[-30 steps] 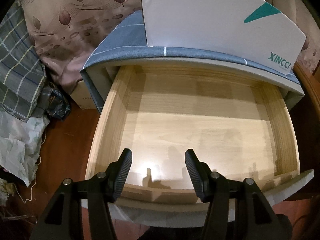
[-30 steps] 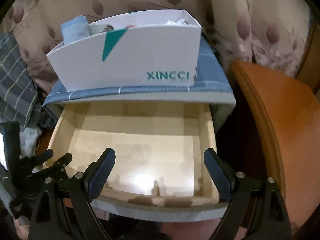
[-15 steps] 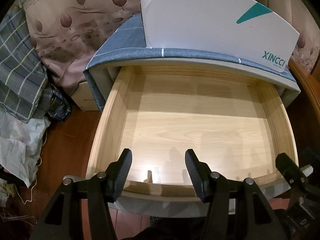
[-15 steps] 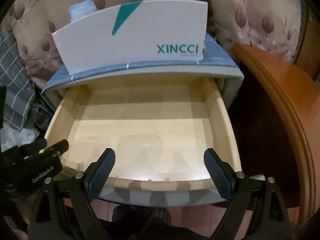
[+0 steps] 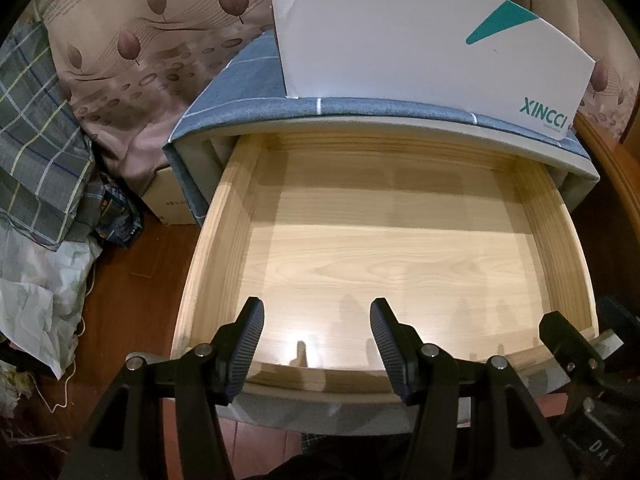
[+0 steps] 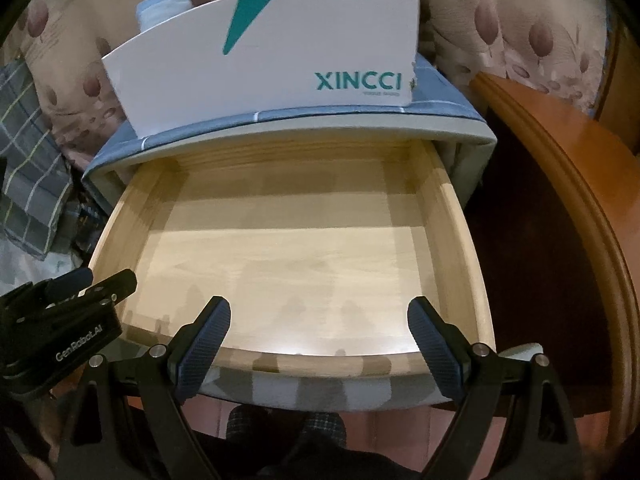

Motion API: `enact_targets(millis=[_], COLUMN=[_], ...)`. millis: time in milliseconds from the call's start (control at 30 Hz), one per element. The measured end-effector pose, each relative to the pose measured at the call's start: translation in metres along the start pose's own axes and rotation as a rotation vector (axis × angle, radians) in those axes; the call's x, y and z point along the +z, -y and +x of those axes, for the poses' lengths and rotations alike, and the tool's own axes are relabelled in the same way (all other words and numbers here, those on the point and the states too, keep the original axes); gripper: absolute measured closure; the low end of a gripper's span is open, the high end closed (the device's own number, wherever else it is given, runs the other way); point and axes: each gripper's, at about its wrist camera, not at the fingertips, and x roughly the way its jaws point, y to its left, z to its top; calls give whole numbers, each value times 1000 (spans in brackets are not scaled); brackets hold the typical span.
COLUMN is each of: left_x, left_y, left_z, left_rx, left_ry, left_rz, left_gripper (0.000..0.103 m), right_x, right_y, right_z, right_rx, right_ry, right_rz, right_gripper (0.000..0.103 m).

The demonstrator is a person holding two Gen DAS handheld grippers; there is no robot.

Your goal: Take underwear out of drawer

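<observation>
Drawer (image 5: 392,256) of pale wood stands pulled out from a cabinet (image 5: 248,108) w/ a blue-grey checked fabric top; we see only its bare wooden floor and walls in both views. We hold both grippers over the drawer's near front edge, pointing down into it.

Left gripper (image 5: 317,344): jaws moderately wide, nothing between the pads, tips above the front rail, no contact that we can see. Right gripper (image 6: 319,338): jaws wider still, also holding nothing, tips over the same front rail. In the right wrist view the left gripper's black body shows at lower left, beside the drawer's left front corner; in the left wrist view part of the right gripper shows at the right, near the drawer's right front corner.

White XINCCI box (image 6: 264,68) w/ a teal wedge mark sits on the cabinet top, behind the drawer. Light blue rolled fabric (image 6: 162,6) pokes above its rim at the left end; we can't tell whether that is the underwear.

Plaid cloth (image 5: 36,120) lies heaped at left, leaf-print curtain (image 5: 132,32) hangs behind, and orange-brown wooden furniture (image 6: 560,184) curves along the right.
</observation>
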Motion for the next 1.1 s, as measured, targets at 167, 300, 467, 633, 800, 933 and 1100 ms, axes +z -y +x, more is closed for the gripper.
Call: enact_targets(millis=[167,300,467,633,800,933,1100], left_x=[-1,-2,-2,-2,-3,-3,-3], left_y=[1,0,0,0,0,0,0], left_z=[0,-1,-2,-2,-2,-2,-3], left_rx=[2,4,7,9,8,8,8], left_ry=[1,3,2,2,2,2,1], left_rz=[5,6,6,8,9,10,8], left_gripper=[46,46,46,46,46,46,46], right_x=[-1,-2,-1,-1,-1,-1,-1], right_y=[4,1,1,0,0,-1,-2], right_z=[1,0,2,3,3,5,4], right_rx=[3,-5,-10,-19,-15,-20,-29], right_ry=[-7,-3,-10,-14,-18,-24,-22], right_rz=[19,4,8,0,2,0,-3], right_gripper=[15,15,15,15,15,15,15])
